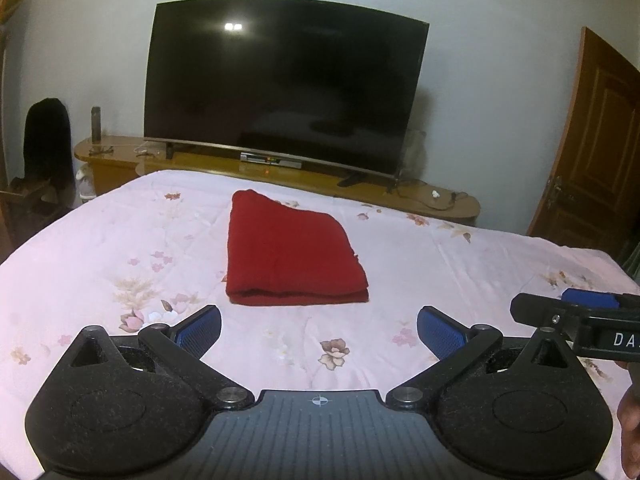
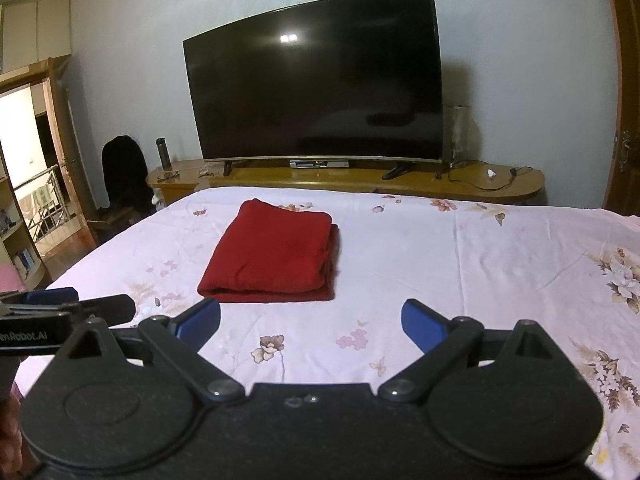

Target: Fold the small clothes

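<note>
Your left tool (image 1: 319,334) and right tool (image 2: 311,326) hang wide open, empty. The folded red garment (image 1: 290,250) lies ahead on the bed (image 1: 460,272), long axis running away from you, left tool squarer to it.

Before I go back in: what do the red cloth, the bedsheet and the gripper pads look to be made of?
Red cloth: looks like soft knit or fleece, matte, its folded edges thick and rounded.
Bedsheet: thin woven fabric, pale pink with a printed floral pattern, matte, lightly creased.
Pads: blue, probably rubber or textured plastic, with a fine grid pattern, on black matte plastic arms.
</note>
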`<action>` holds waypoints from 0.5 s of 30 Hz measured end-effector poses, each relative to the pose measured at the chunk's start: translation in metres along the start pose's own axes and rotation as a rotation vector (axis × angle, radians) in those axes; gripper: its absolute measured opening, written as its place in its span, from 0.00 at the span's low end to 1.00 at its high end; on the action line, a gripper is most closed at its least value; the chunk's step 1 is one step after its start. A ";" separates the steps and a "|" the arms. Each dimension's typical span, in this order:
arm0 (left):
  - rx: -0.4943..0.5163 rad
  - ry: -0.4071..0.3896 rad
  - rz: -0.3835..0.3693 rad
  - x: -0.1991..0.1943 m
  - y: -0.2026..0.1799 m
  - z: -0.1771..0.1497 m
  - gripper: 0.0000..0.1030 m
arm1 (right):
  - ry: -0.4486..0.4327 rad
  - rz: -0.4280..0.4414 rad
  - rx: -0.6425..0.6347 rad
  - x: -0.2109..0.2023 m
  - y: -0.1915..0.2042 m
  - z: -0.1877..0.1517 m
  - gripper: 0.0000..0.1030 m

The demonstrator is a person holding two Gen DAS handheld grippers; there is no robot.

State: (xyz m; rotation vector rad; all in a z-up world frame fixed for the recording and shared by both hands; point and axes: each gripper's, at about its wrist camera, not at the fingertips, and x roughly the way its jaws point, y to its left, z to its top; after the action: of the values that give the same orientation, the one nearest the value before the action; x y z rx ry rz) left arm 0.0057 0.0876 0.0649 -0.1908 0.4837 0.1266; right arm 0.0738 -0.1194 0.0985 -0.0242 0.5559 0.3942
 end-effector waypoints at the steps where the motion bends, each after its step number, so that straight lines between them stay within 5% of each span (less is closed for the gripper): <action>1: 0.001 0.000 0.000 -0.001 0.001 0.000 1.00 | -0.005 -0.002 -0.002 0.000 0.001 0.000 0.94; 15: 0.003 0.002 -0.006 0.002 0.005 0.002 1.00 | -0.019 -0.012 -0.007 -0.002 0.009 0.003 0.94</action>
State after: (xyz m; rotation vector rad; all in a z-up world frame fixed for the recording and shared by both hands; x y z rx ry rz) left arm 0.0073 0.0932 0.0651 -0.1890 0.4852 0.1202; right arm 0.0708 -0.1116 0.1025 -0.0305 0.5359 0.3847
